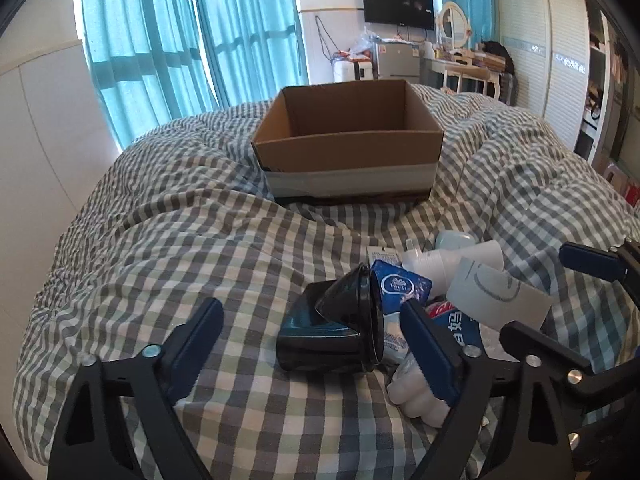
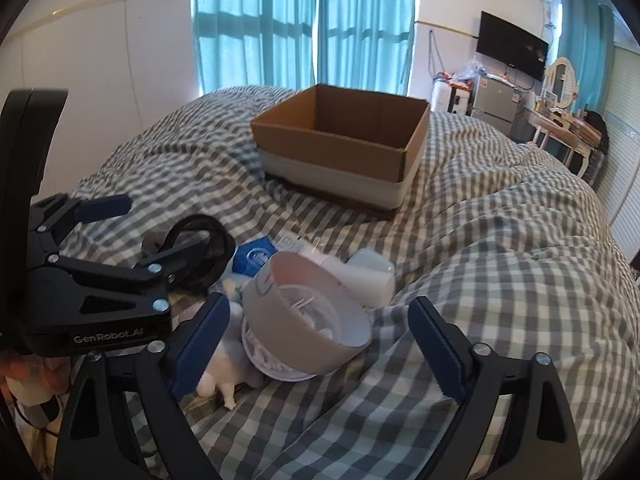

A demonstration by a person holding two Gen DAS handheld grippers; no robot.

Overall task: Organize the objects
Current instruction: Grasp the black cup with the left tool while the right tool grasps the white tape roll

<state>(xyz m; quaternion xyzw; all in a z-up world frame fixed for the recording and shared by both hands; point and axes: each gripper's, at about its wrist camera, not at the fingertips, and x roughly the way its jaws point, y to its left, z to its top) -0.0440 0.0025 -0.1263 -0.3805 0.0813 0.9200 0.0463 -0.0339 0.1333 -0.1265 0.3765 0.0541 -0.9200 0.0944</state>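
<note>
An open, empty cardboard box (image 1: pixel 348 142) stands on the checked duvet, also in the right wrist view (image 2: pixel 340 142). A pile of small items lies in front of it. My left gripper (image 1: pixel 312 340) is open with a black funnel-shaped part (image 1: pixel 340 328) lying between its fingers. My right gripper (image 2: pixel 316 344) is open around a grey and white round cup (image 2: pixel 308 320) lying tilted on the pile. A blue tissue pack (image 1: pixel 404 286), white bottles (image 1: pixel 448 260) and a white soft toy (image 2: pixel 224 372) lie alongside. The left gripper shows at the left of the right wrist view (image 2: pixel 132 240).
The checked duvet (image 1: pixel 200 248) covers the bed in humps. Blue curtains (image 1: pixel 180 40) hang behind. A TV (image 1: pixel 398 8), a small fridge (image 1: pixel 398 62), a dressing table (image 1: pixel 468 68) and wardrobes (image 1: pixel 548 48) stand at the far right.
</note>
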